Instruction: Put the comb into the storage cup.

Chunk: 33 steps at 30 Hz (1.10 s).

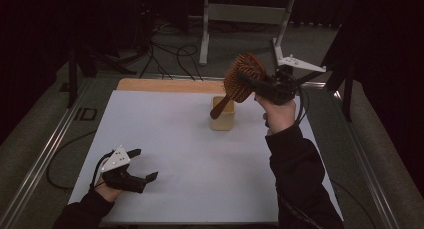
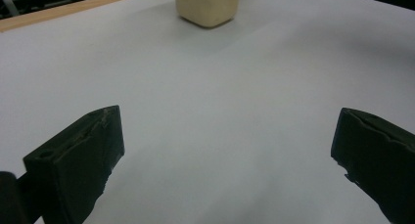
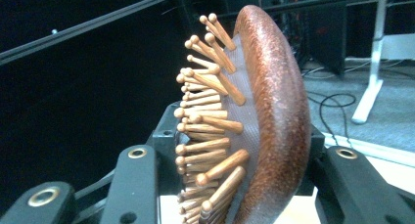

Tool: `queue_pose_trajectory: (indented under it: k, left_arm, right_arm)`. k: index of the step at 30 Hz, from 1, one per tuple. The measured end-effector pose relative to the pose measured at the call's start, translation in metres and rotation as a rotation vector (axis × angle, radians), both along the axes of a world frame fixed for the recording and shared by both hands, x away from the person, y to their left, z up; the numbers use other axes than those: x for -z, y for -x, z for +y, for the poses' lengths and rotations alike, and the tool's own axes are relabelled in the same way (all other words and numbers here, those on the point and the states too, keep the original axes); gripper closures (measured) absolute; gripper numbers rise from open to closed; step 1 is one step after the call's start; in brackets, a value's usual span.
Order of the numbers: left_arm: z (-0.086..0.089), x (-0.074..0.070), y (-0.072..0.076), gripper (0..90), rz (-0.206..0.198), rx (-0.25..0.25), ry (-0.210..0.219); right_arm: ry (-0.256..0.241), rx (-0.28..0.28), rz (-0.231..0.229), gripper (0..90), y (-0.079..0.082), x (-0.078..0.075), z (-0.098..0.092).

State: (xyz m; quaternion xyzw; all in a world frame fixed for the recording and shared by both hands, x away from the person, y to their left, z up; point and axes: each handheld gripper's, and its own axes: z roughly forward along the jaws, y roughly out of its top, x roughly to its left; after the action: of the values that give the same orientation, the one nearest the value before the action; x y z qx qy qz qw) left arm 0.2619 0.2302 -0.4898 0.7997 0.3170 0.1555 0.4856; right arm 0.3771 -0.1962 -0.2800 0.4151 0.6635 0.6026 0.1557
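The step in hand looks like setting the brush handle-first into the cup. The right gripper has its fingers clamped across the brush head, bristle side on one finger and the rounded back on the other, as the right gripper view shows. The brush hangs tilted over the far middle of the table, its handle slanting down and left with the tip at or just inside the cup's mouth; which of the two cannot be told from the high view.

To do it well, bring the handle closer to upright over the opening before lowering, so the tip does not catch the rim and tip the light cup. Lower slowly and let go only once the handle rests on the bottom or wall. The left gripper, fingers spread wide and holding nothing, hovers low at the near left, well apart from the cup; it could steady the cup if needed.

The brush is dark reddish-brown wood, an oval paddle head with a cushioned pad and pale wooden pins with rounded tips. The cup is a cream, squarish beaker.
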Motion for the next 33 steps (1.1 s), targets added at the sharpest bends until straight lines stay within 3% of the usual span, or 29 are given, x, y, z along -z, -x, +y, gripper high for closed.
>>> queue_pose_trajectory:
  k: [8,13,19,33]
  left_arm:
    - [0.0,0.0,0.004,0.0,-0.03,0.009,0.013]
    - [-0.001,0.001,0.003,0.0,-0.038,0.017,0.002]
    - [-0.002,0.001,0.003,0.0,-0.048,0.019,0.006]
    - [-0.002,0.002,0.004,0.1,-0.054,0.023,0.006]
  right_arm:
    - [0.031,0.055,-0.009,52.5,-0.018,-0.005,-0.003]
    - [0.057,0.094,-0.005,52.4,-0.03,0.0,-0.004]
    - [0.053,0.12,0.013,52.4,-0.042,0.009,-0.007]
    - [0.069,0.147,0.044,52.4,-0.058,0.027,-0.006]
